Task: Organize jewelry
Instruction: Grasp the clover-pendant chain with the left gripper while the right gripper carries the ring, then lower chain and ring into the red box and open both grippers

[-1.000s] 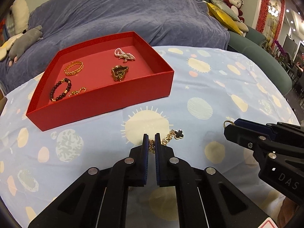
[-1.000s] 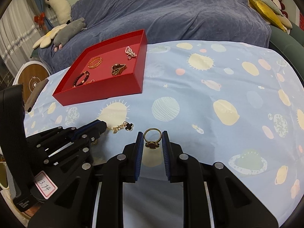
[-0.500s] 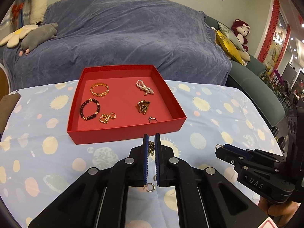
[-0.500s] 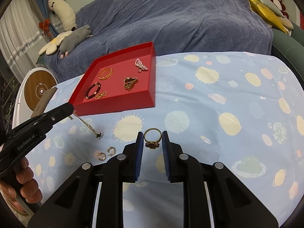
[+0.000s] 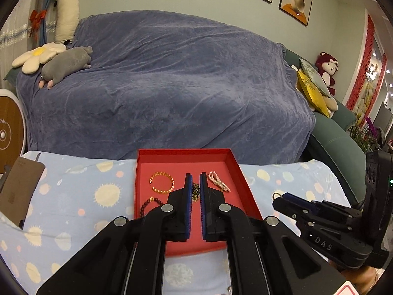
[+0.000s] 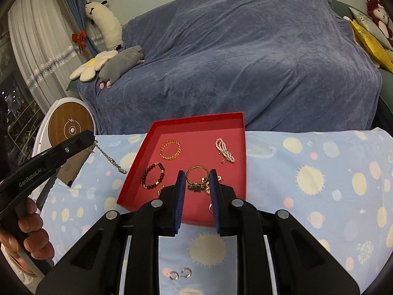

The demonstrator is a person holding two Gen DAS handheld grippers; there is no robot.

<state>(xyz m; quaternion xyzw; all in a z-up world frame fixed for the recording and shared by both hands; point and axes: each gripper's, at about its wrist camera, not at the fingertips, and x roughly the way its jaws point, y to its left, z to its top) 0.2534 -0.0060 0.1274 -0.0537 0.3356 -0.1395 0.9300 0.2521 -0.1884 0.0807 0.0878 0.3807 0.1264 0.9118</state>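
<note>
A red tray [image 6: 196,119] on the spotted blue tablecloth holds a gold bead bracelet [image 6: 170,150], a dark bead bracelet [image 6: 153,175] and a pearl piece [image 6: 224,153]. My right gripper [image 6: 197,179] hangs over the tray's near half, shut on a gold ring with a dark stone [image 6: 196,172]. In the left wrist view the right gripper [image 5: 278,200] sits right of the tray [image 5: 184,151]. My left gripper [image 5: 195,182] is shut on a gold chain [image 5: 195,193]. In the right wrist view the left gripper [image 6: 89,139] is left of the tray, with the chain [image 6: 110,158] dangling.
Two small hoop earrings [image 6: 180,274] lie on the cloth in front of the tray. A brown pouch [image 5: 19,191] rests at the table's left edge. Behind the table stands a sofa under a blue blanket [image 5: 159,86] with plush toys. A hand [image 6: 27,236] holds the left gripper.
Both grippers have risen off the tablecloth and moved toward the tray, each keeping its piece. The chain left the cloth and now dangles from the left gripper.
</note>
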